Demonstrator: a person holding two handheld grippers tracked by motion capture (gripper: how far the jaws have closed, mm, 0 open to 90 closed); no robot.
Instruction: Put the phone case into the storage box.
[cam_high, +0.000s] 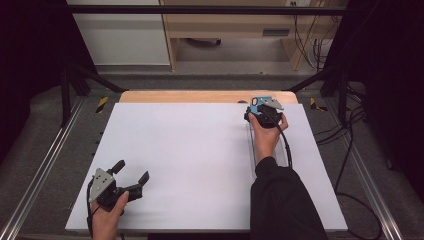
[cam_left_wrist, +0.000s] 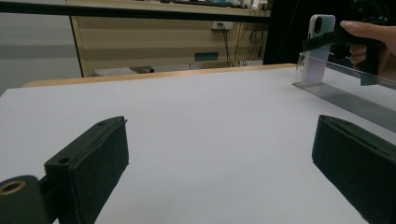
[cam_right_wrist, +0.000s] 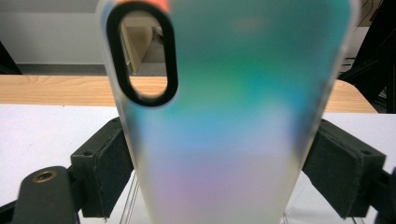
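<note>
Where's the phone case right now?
In the high view the phone case stands upright at the table's far right, between the right gripper's jaws, over a clear rack.

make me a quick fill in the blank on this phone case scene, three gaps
1. The right tongs grip a phone case standing ____ in a clear stand.
2. The jaws of the left tongs are ____, with nothing between them.
3. The case's camera cutout has a ____ rim.

Missing words: upright; open; black

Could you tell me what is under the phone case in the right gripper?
Under the phone case, held upright in the right gripper, stands a clear rack on the white table. The case hides its own bottom edge, so contact is unclear.
</note>
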